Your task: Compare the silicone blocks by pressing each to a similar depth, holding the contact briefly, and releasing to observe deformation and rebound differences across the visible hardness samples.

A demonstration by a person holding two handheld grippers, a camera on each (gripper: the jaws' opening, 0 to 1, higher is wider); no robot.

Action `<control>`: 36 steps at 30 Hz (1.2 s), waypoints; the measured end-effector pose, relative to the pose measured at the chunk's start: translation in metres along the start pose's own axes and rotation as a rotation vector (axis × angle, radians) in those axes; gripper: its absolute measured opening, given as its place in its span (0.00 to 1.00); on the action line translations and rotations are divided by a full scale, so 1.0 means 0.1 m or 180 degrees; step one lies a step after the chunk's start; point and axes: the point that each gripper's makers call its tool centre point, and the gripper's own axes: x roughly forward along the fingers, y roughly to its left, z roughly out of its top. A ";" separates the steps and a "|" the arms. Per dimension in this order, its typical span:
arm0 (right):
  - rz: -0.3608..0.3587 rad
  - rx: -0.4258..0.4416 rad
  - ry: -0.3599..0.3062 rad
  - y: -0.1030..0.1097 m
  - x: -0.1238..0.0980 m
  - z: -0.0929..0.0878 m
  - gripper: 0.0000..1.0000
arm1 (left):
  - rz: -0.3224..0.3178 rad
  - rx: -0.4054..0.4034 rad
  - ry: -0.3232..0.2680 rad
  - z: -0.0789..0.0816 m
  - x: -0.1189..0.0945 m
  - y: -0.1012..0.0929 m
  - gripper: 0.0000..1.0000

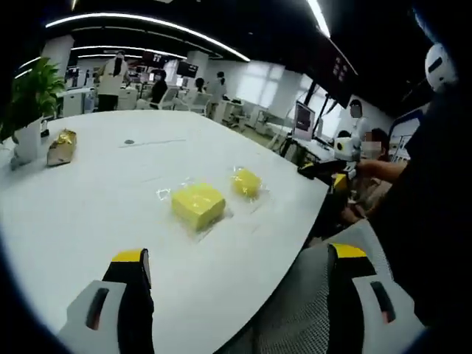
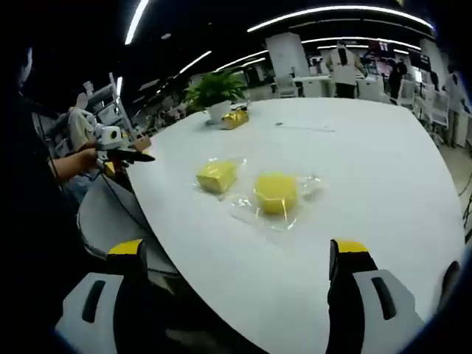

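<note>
Your left gripper (image 1: 236, 276) and right gripper (image 2: 236, 269) both stand wide open, empty. The two yellow silicone blocks in clear wrap (image 1: 198, 205) (image 2: 275, 192) lie at twelve o'clock, well apart from both; neither is clearly nearer.

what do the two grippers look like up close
Both match. The left gripper has two black jaws with yellow tips, each rising from a light grey housing with a dark oval slot. The right gripper is built the same way: black jaws, yellow tips, grey slotted housings. No cables or markings can be made out.

An open-plan office: long ceiling light strips (image 1: 147, 21), desks with monitors (image 1: 303, 120), a potted plant (image 2: 214, 90).
</note>
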 end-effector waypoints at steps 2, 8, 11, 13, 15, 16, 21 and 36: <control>-0.0017 0.0011 -0.0046 -0.01 0.00 0.03 0.96 | 0.0027 -0.0045 -0.0029 0.00 0.00 0.02 0.99; -0.0003 0.0068 -0.0062 -0.02 -0.02 0.04 0.96 | 0.0098 -0.0060 -0.0058 -0.03 -0.04 0.10 0.99; -0.0008 0.0074 -0.0043 -0.01 -0.02 0.03 0.96 | 0.0106 -0.0112 -0.0083 -0.04 -0.05 0.12 0.99; -0.0003 0.0069 -0.0015 0.00 -0.01 0.01 0.95 | 0.0076 -0.0154 -0.0081 -0.04 -0.05 0.09 0.99; 0.0010 0.0054 0.0035 0.01 0.00 -0.01 0.91 | 0.0060 -0.0163 -0.0061 -0.05 -0.04 0.07 0.99; 0.0009 0.0053 0.0026 0.02 0.00 0.00 0.91 | 0.0057 -0.0163 -0.0054 -0.06 -0.04 0.06 0.99; 0.0041 0.0116 -0.0164 0.06 -0.01 0.13 0.94 | 0.0046 -0.0215 -0.0070 -0.05 -0.04 0.05 0.99; 0.0024 0.0086 -0.0033 0.04 -0.05 0.02 0.96 | 0.0051 -0.0188 -0.0073 -0.02 -0.06 0.04 0.99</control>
